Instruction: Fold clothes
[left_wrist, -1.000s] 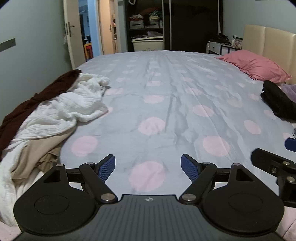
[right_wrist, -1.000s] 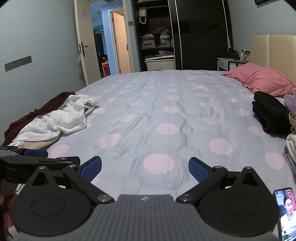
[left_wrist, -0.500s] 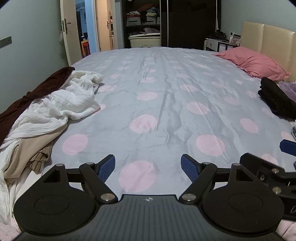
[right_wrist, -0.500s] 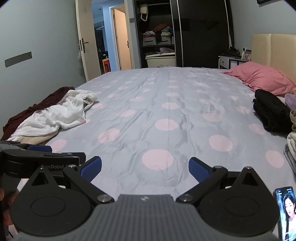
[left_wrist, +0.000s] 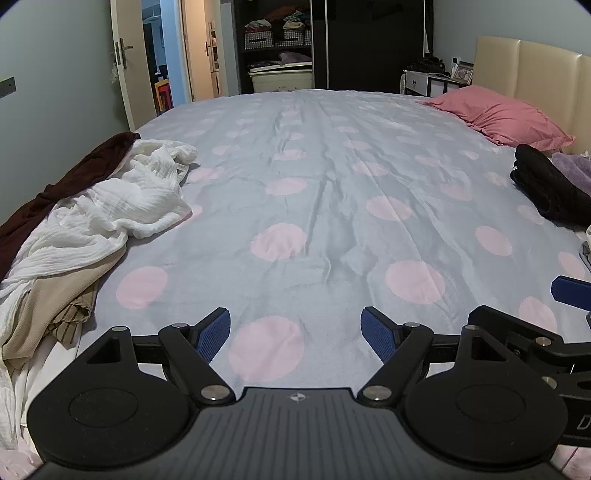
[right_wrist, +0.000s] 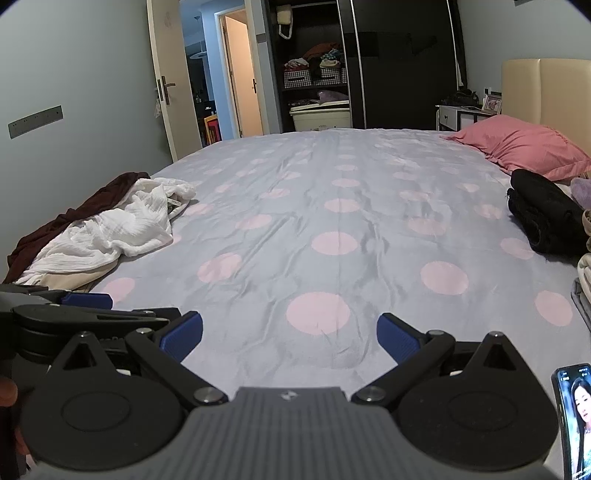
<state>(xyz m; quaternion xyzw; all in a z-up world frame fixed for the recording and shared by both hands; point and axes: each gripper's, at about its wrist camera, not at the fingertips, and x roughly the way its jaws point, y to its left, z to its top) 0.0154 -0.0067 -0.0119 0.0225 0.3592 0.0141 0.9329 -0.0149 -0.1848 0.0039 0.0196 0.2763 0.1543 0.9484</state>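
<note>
A heap of unfolded clothes lies at the bed's left edge: a crumpled white garment (left_wrist: 122, 206) (right_wrist: 118, 225), a dark maroon one (left_wrist: 74, 177) (right_wrist: 77, 214) behind it, and a beige one (left_wrist: 48, 306) under it. My left gripper (left_wrist: 295, 334) hovers open over the near edge of the bed, holding nothing. My right gripper (right_wrist: 290, 336) is open and empty too, just to the right of the left one. A folded black garment (left_wrist: 550, 188) (right_wrist: 546, 212) rests at the right side.
The bed (left_wrist: 332, 206) has a grey cover with pink dots. A pink pillow (left_wrist: 495, 118) lies at the headboard. More folded clothes (right_wrist: 585, 266) are stacked at the right edge. A lit phone (right_wrist: 574, 417) lies at the near right. A wardrobe and open door stand behind.
Both grippers have drifted slightly back and up, so the view of the bed has widened a little. Their jaws stay open. The clothes have not moved.
</note>
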